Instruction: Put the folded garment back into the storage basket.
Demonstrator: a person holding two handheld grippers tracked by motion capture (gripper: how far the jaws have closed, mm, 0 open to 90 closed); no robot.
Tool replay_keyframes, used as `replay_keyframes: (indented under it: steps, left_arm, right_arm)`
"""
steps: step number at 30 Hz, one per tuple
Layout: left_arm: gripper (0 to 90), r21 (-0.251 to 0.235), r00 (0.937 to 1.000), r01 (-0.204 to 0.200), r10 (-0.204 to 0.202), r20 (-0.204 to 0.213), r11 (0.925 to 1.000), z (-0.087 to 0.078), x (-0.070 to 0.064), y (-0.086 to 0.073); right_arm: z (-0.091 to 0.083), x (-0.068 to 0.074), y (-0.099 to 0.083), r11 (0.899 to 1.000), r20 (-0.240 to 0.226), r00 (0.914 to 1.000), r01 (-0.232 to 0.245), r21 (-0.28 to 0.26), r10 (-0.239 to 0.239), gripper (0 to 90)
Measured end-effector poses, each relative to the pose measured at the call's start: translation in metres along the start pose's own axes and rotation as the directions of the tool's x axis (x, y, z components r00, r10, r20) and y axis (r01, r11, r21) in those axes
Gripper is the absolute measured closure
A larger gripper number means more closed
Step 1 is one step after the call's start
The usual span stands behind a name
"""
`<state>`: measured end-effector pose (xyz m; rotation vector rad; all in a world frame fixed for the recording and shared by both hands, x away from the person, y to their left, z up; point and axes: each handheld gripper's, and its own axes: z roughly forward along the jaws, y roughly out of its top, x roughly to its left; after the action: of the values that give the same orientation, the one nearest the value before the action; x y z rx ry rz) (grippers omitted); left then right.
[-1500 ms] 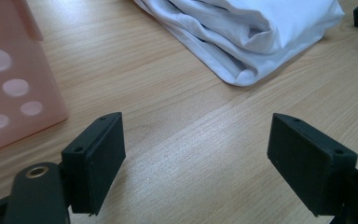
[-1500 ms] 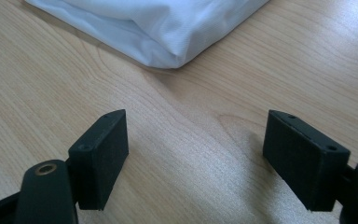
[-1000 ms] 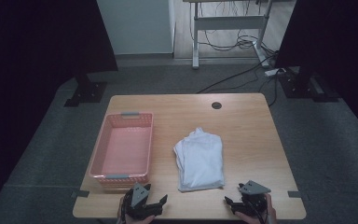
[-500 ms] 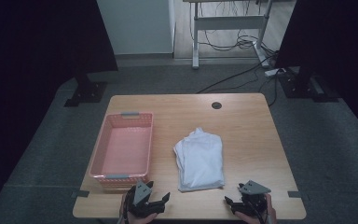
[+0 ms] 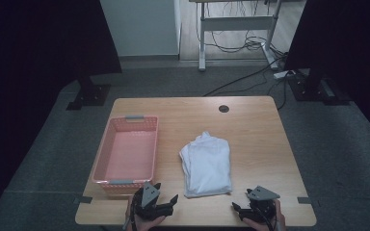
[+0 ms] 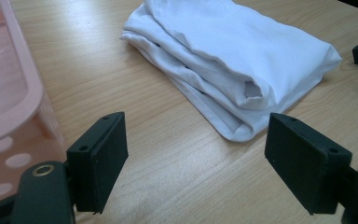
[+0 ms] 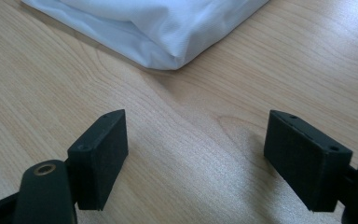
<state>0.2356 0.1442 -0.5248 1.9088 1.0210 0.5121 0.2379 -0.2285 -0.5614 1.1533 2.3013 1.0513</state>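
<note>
**Both grippers wide, folded cloth just ahead of them**

The left gripper (image 5: 169, 203) and the right gripper (image 5: 240, 208) sit low at the near edge of the table (image 5: 255, 130), each with its jaws spread wide and nothing between them. The folded white cloth (image 5: 206, 163) lies flat on the wood just ahead of both and between them; its near corners are close in front of each gripper's jaws but not yet inside them.

The likely trouble is a partial grab. The cloth is stacked in several layers with loose edges at the near-left corner (image 6: 242, 126), so a jaw coming in too high could catch the top layer alone and pull the fold open. A jaw coming in too low could scrape the wood and push the bundle away instead of sliding under it.

The pink basket (image 5: 127, 154) stands close beside the left gripper's outer side, its wall (image 6: 9, 135) next to the left jaw; a sideways swing there could knock it. The way to the cloth itself looks unobstructed.
</note>
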Motion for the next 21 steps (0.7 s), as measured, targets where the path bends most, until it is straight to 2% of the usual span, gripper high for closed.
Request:
replay_keyframes:
  steps: [18,21]
  left_arm:
    - [20.9,-0.008,1.0,0.0,0.0,-0.003,1.0,0.008,-0.003,0.014]
    - [20.9,-0.021,1.0,-0.002,0.002,-0.004,0.9998,0.009,-0.004,0.016]
  right_arm:
    - [0.0,0.0,0.0,1.0,0.001,1.0,0.0,-0.003,0.0,21.3]
    - [0.0,0.0,0.0,1.0,0.002,1.0,-0.001,-0.003,0.001,21.2]
